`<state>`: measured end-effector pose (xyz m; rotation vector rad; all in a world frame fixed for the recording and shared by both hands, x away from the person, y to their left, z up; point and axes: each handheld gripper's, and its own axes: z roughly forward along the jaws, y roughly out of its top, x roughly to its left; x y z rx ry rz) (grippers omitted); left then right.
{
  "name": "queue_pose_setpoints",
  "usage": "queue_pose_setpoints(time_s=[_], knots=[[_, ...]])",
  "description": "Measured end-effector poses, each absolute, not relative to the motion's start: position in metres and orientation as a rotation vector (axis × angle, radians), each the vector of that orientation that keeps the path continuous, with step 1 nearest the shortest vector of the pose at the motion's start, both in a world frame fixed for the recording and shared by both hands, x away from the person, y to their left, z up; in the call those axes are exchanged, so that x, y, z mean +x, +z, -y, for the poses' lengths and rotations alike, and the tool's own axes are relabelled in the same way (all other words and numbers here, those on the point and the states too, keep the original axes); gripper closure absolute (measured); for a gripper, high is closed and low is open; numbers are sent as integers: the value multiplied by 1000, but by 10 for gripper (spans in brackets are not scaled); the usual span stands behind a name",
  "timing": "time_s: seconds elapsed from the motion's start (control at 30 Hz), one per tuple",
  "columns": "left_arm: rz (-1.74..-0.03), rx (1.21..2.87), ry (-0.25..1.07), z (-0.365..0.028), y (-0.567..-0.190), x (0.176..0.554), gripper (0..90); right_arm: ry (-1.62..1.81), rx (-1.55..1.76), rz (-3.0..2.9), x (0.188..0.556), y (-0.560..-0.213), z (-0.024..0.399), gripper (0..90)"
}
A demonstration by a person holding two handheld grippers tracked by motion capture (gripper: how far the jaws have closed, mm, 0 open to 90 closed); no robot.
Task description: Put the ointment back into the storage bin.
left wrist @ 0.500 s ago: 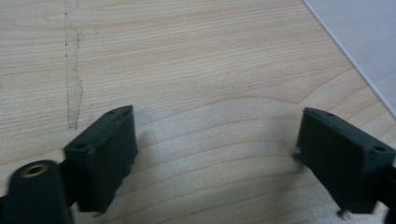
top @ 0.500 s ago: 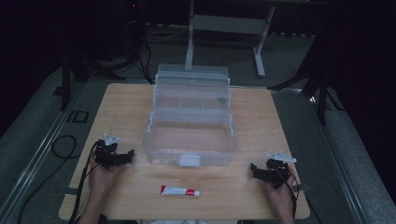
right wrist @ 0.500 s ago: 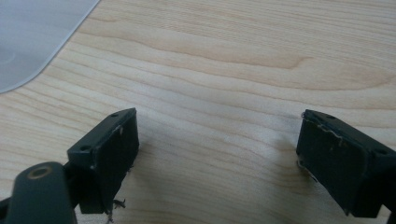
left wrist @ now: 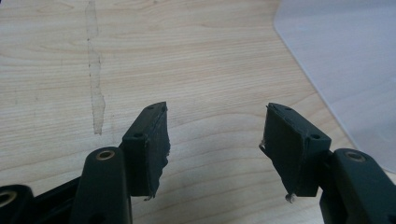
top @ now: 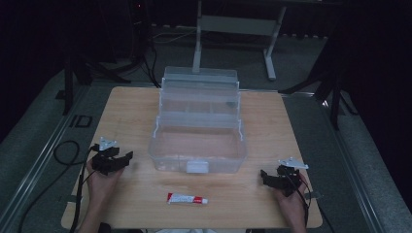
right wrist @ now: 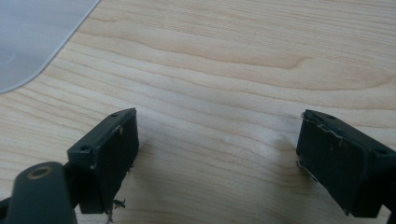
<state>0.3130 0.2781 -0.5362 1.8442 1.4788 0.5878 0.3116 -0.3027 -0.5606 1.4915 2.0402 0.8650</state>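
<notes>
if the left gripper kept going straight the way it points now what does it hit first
Probably the clear plastic box: the left gripper points toward its side, its open jaws holding nothing, with bare table ahead. Depth is unclear.

The print on the small tube (top: pixel 187 198) is too small to read.

My left gripper (top: pixel 120 159) sat low at left, jaws spread wide, nothing between pads (left wrist: pixel 152 149). My right gripper (top: pixel 270 177) sat low at right, jaws equally wide, empty. Both hands gripped from behind, forearms entering from bottom edge, grippers angled inward toward each other.
</notes>
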Motion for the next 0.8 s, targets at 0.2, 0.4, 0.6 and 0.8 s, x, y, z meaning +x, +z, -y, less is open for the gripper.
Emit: queue_pose_setpoints(time_s=[0.2,0.4,0.6,0.8], knots=[[-1405,1872,599,-280,-523,303,446,864,1489,-2041,312,-561,303,126],[-1330,1914,575,-276,-509,296,447,864,1488,-2041,312,-561,303,127],[-1258,1949,568,-269,-498,292,451,863,1487,-2042,312,-561,303,126],[-1160,2008,538,-256,-490,286,451,863,1487,-2042,312,-561,303,127]])
